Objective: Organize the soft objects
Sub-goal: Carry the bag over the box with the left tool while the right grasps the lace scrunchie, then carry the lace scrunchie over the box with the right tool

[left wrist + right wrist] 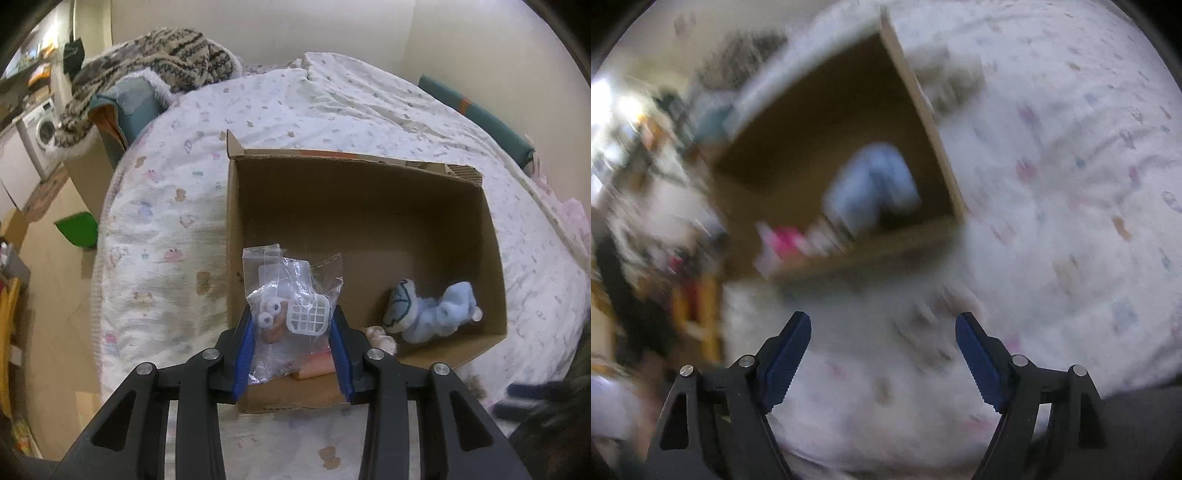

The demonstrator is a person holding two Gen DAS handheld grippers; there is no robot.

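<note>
An open cardboard box (369,192) sits on a bed. A light blue plush toy (428,310) lies in its near right corner, with a small cream fluffy thing (382,338) beside it. My left gripper (293,317) is shut on a clear plastic bag (291,291) holding small toy parts, over the box's near left corner. In the blurred right wrist view my right gripper (882,321) is open and empty above the bedcover, near the box (923,107), with the blue plush (875,184) inside.
The bed has a white patterned quilt (166,206). A striped furry blanket (155,62) lies at the far left corner. A teal pillow (480,114) is at the far right. A washing machine (40,129) and floor lie to the left.
</note>
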